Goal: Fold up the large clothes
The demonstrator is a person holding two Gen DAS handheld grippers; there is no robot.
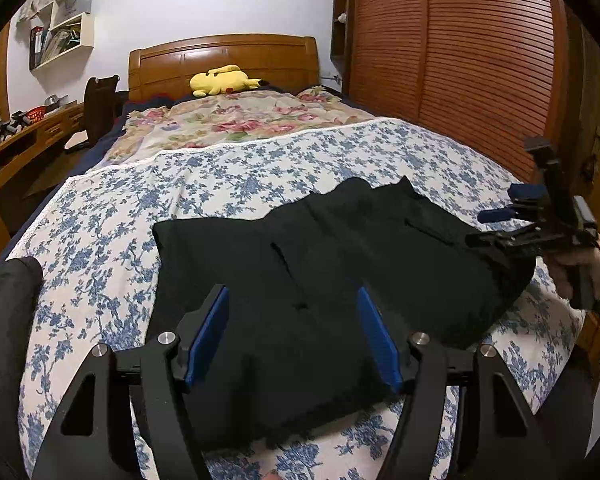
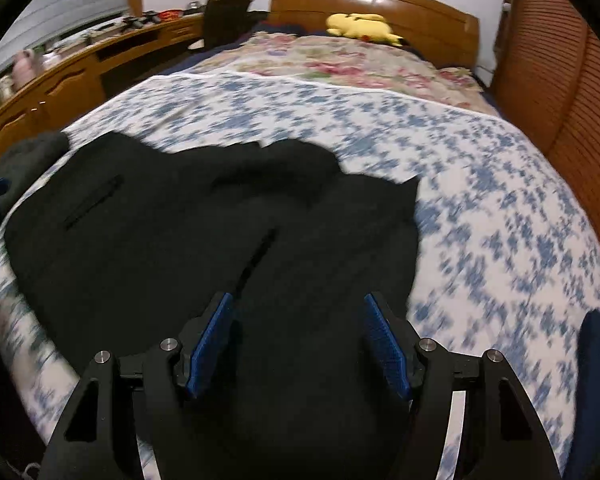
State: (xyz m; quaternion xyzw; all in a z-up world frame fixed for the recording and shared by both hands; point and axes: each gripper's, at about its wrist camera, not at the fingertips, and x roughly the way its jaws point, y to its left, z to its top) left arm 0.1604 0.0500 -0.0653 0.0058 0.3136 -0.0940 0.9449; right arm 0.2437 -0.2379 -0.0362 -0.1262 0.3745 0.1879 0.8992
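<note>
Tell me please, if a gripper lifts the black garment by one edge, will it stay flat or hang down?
The black garment would probably hang down limp: it lies in soft layers with a wavy far edge. It looks thick, so likely rather heavy for cloth. On the floral bedsheet it may drag and bunch instead of sliding.

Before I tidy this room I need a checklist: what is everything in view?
Black garment: one, black, lying partly folded on the blue-flowered sheet.
Blue-flowered sheet: one, white and blue, over the near part of the bed.
Floral quilt: one, pink and cream, farther up the bed.
Plush toy: one, yellow, by the headboard.
Headboard: one, brown wood.
Wardrobe: one, brown, slatted, right of the bed.
Desk: one, brown, left of the bed, cluttered.
Wall shelves: white, upper left.
Left gripper: black, blue pads, open above the garment.
Right gripper: same, open.
</note>
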